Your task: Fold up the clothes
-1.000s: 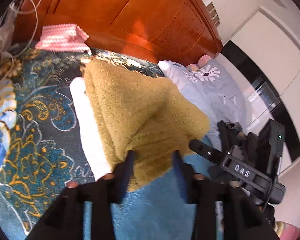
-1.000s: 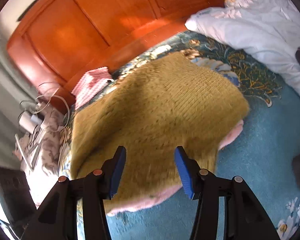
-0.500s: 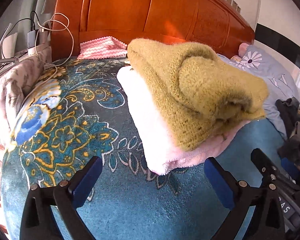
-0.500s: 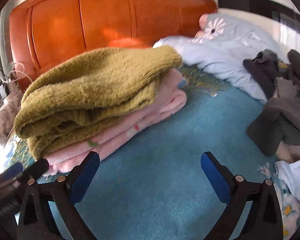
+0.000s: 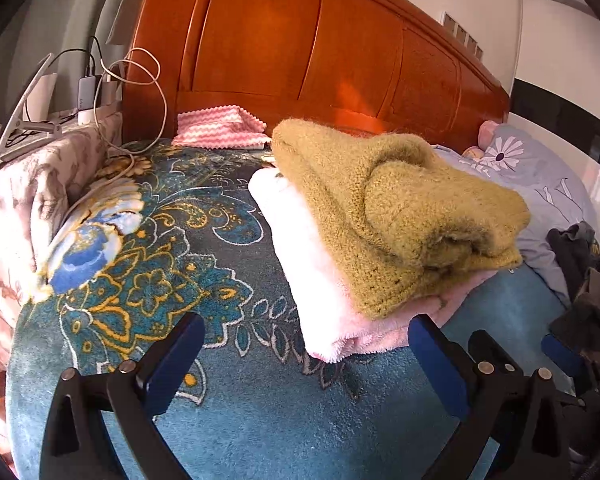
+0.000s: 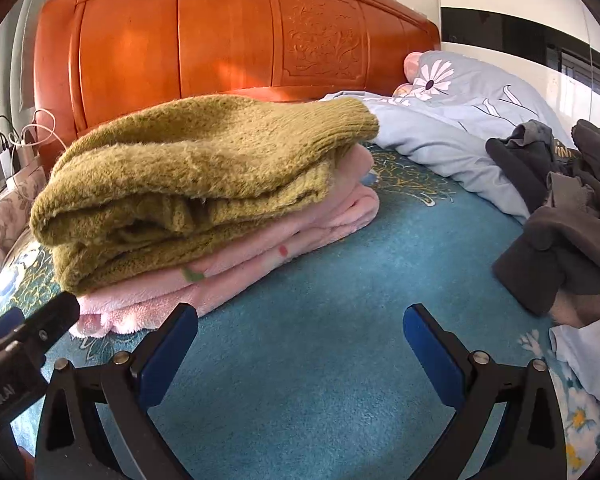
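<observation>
Behind the teal floral bedspread [image 6: 300, 360] rises an orange headboard. Your left gripper [image 5: 306, 360] and right gripper [image 6: 300, 352] both hang spread and empty. With the folded olive sweater [image 6: 204, 168] stacked on pink fleece [image 6: 284, 232], take the dark heap [image 6: 572, 224] next (single layer only).

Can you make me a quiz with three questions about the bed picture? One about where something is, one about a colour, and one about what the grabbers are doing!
1. Where is the mustard sweater?
A. On the folded pink garment
B. Under the grey pillow
C. Hanging on the headboard

2. What colour is the zigzag cloth by the headboard?
A. Green and black
B. Pink and white
C. Plain yellow

3. What are the left gripper and right gripper doing?
A. Both squeezing the sweater
B. One holding a sock
C. Both open, holding nothing

Answers: 1 A, the sweater sits on the pink layer. 2 B, pink and white stripes. 3 C, only blanket shows between the wide-apart blue pads.
</observation>
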A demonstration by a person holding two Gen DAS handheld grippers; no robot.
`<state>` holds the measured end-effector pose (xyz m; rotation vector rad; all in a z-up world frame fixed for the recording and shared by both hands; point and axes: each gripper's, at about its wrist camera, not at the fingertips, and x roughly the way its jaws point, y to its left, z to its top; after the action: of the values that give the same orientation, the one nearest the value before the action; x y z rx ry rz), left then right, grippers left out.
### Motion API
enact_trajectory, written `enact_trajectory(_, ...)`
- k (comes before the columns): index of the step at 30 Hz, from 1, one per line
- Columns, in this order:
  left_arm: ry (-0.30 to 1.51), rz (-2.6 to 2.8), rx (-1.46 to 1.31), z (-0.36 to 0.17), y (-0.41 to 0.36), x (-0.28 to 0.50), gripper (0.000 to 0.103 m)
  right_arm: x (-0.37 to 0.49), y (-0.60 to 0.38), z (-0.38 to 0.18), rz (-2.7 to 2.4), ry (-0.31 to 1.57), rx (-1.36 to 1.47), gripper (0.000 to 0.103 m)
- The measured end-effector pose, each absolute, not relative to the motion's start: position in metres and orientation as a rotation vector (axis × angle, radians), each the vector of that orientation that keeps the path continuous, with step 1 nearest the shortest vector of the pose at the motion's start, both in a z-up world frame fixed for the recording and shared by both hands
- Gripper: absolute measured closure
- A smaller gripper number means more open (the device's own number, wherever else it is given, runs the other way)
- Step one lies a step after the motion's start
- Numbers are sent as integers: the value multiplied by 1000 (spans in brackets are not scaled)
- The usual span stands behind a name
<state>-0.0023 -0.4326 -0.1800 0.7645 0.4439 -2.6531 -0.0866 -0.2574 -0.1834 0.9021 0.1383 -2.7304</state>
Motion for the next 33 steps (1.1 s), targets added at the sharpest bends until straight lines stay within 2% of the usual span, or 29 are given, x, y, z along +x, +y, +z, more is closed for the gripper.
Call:
enact_trajectory(6, 363, -2632, 774, -177, -423, -3, 0, -80, -272, -185, -2711, 234, 875, 0)
enact_trajectory(17, 343, -2649, 828, -182, -420, -9, 0, -82, -278, -190, -2702, 269, 929, 0)
enact_trajectory(24, 353, -2641, 847, -184, -422, -11, 0, -69, -291, -188, -2672, 356, 853, 0)
enact_trajectory(33, 345, -2646, 844, -183, -420, -10, 0, -68, -290, -187, -2652, 336, 844, 0)
